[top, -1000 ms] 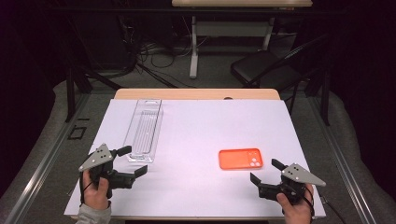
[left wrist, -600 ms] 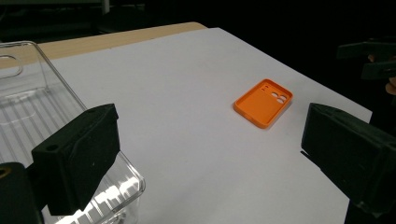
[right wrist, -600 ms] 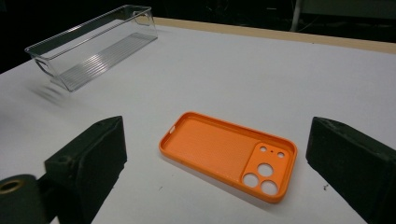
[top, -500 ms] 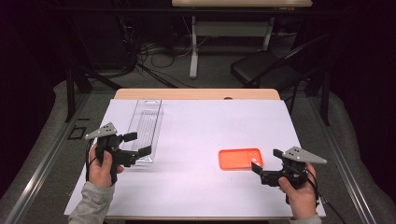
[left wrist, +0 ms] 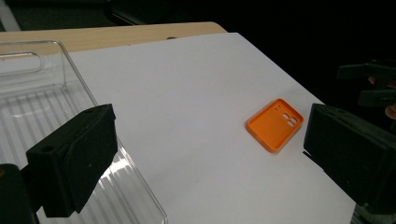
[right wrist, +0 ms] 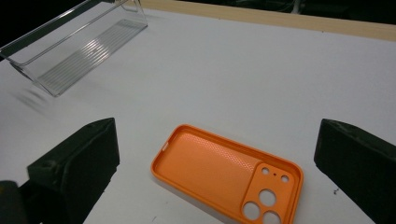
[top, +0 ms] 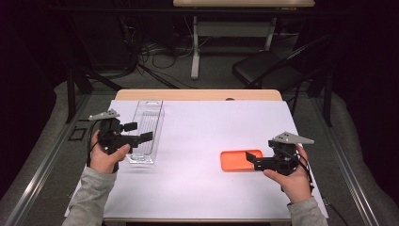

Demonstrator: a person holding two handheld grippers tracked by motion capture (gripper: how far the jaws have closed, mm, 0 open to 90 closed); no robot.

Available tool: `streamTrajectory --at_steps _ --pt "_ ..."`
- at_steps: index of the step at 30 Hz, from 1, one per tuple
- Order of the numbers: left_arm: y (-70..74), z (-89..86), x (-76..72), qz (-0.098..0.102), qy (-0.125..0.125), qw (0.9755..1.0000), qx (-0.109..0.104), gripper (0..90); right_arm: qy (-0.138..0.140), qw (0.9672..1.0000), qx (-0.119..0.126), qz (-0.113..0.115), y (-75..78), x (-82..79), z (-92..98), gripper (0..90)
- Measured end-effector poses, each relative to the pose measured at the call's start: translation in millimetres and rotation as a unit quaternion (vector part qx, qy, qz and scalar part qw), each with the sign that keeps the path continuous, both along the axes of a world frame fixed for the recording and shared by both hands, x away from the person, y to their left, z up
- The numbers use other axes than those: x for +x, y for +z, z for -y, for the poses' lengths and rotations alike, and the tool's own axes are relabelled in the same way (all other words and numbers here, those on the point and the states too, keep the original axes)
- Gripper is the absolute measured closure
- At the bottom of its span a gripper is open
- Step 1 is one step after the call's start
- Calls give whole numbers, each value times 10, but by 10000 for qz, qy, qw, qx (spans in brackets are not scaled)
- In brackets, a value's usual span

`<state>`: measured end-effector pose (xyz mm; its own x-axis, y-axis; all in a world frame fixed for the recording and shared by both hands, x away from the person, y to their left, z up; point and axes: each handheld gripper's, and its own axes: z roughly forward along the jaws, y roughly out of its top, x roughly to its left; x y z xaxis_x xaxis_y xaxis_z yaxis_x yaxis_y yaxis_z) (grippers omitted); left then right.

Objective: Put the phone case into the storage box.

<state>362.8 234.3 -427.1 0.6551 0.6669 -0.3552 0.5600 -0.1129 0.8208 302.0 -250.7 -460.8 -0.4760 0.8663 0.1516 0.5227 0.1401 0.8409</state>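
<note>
Orange phone case (right wrist: 227, 179) lies flat on the white table cover (top: 202, 141), inner side up, right of centre on my side of the table. In the high view its near right end is hidden behind my right gripper (top: 250, 161); in the right gripper view the bottom corner by the camera cutout is cut off at the frame edge. Right gripper jaws stand wide apart, holding nothing, with the case lying between them just ahead. My left gripper (top: 147, 136) is also spread wide and empty, hovering over the near end of the clear plastic tray (top: 146, 132), well apart from the case. Cannot tell from the high view whether its jaw tip touches the tray wall.

Case look: one-piece shell, rounded corners, low raised rim all round. Inside floor has a fine dotted texture. Smoother raised block at one end with three round lens holes plus two small holes. One slot in the rim at the opposite end.

Tray: long, narrow, transparent, ribbed floor, glossy walls, empty. In the left gripper view the far end shows a handle-like slot, and the left side is cut off. Wooden table edge (top: 197, 95) shows past the cover.
</note>
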Motion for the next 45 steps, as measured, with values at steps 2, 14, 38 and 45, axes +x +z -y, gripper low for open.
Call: streamTrajectory --at_steps 2,14,38,45 --pt "20 23 45 -18 -17 10000 57 30 25 9999 -23 -105 2 55 -1 0" --pt "91 251 284 153 15 9992 363 33 119 9981 -387 -472 27 254 -80 47" --pt "93 242 229 302 -100 9982 499 85 467 9895 -1108 -808 -72 408 -266 267" --pt "80 226 213 312 -95 9980 533 103 624 9853 -1253 -983 -133 475 -284 372"
